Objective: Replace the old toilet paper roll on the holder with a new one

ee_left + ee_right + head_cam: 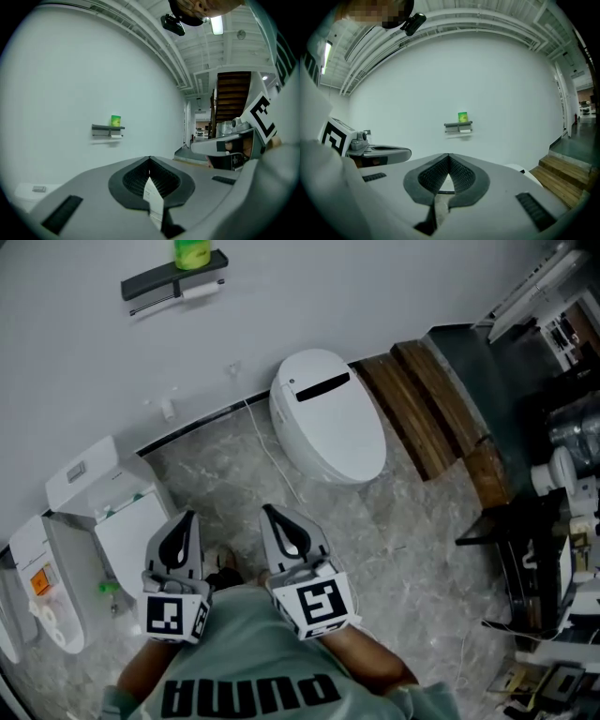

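"Grey holder (173,279) sits on the wall, toilet paper roll (202,292) hung under it, green bottle (192,252) on top, right?"
"Yep, and the left gripper (190,517) and right gripper (270,512) are both closed, empty, well apart from it, near the toilet (328,413)."

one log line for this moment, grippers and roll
left gripper: shut | right gripper: shut | roll: on wall holder, not yet reached

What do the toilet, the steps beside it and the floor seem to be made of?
Toilet: glossy white, smooth shell with soft highlights; ceramic or hard plastic.
Steps: matte brown planks with streaky grain; wood, probably.
Floor: grey with pale veins, slight sheen; marble or marble-look tile.
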Action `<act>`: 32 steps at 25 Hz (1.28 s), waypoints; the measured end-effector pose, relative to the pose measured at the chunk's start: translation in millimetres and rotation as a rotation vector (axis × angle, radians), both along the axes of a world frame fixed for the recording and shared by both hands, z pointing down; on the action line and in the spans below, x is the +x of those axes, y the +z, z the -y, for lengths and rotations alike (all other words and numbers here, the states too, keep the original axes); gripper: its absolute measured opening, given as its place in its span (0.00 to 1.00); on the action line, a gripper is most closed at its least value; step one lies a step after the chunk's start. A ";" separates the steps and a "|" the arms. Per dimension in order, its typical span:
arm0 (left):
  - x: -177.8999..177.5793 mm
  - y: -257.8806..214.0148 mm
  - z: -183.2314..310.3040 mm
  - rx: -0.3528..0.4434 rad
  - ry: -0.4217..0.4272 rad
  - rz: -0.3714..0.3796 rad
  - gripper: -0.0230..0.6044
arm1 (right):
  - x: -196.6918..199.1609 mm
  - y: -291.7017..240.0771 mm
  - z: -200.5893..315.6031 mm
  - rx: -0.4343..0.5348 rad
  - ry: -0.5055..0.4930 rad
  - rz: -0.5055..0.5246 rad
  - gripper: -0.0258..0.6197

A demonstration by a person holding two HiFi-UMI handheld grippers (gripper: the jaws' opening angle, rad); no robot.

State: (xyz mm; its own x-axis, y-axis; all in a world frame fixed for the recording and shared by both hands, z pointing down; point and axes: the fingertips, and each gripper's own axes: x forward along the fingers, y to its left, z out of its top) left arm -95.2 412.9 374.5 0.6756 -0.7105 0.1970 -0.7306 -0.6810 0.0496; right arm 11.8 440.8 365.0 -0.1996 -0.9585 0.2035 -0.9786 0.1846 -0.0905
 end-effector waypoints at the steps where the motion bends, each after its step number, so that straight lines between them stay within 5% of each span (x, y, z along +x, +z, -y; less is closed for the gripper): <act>1: -1.0 -0.5 2.6 0.003 0.008 -0.007 0.04 | -2.9 -1.3 1.3 0.003 0.002 -0.007 0.04; 15: -44.6 1.5 41.8 -0.024 0.095 -0.104 0.04 | -51.0 -7.4 39.3 0.006 0.109 -0.072 0.04; 20: -62.7 15.3 56.3 -0.035 0.113 -0.069 0.04 | -66.0 -5.4 51.6 -0.003 0.111 -0.105 0.04; 32: -69.7 11.5 101.1 0.008 0.030 -0.072 0.04 | -68.9 0.7 102.5 0.006 0.027 -0.104 0.04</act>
